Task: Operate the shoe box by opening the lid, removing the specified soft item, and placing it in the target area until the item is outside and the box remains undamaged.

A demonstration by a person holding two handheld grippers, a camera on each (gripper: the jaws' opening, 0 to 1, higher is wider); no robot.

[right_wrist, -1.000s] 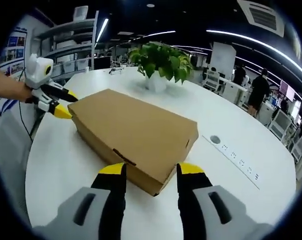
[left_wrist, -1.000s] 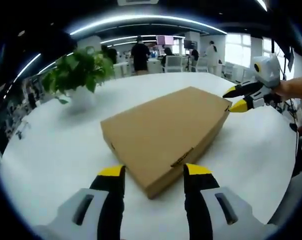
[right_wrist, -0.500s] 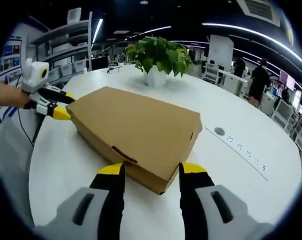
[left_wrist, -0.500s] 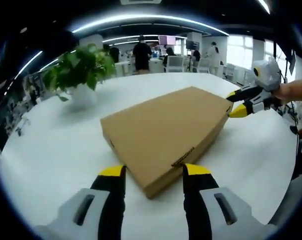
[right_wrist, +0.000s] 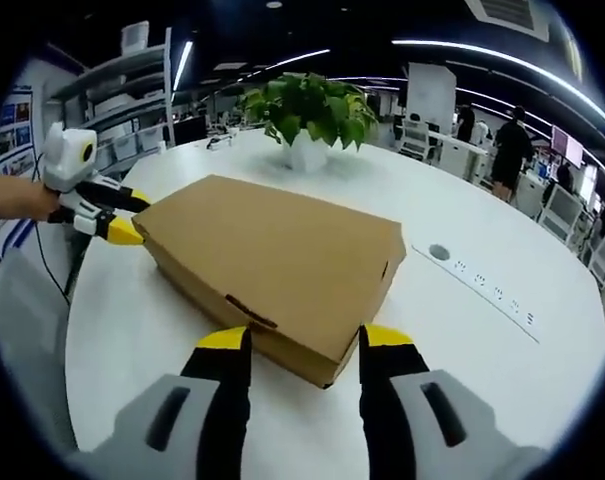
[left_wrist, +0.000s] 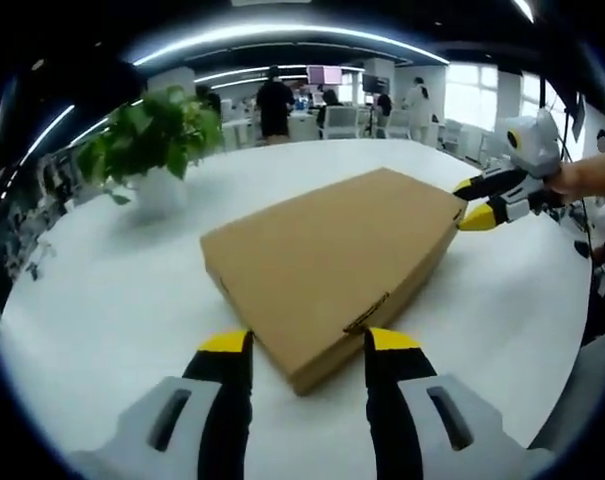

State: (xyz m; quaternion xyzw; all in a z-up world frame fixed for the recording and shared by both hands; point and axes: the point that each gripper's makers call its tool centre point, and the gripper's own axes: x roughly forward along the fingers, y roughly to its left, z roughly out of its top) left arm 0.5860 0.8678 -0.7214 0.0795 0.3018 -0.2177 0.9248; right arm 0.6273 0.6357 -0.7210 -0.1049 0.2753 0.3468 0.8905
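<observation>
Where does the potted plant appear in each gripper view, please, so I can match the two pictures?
Left gripper view: potted plant upper left, beyond the shoe box.
Right gripper view: potted plant top centre, beyond the box.
Shared landmark: the closed cardboard box on the white table.

**Closed box between your two grippers**

Your right gripper (right_wrist: 294,340) has its fingers spread at the near corner of the closed box (right_wrist: 272,265). Your left gripper (right_wrist: 122,215) is at its far corner. A plant (right_wrist: 307,115) stands behind on the white tabletop (right_wrist: 502,340).
</observation>
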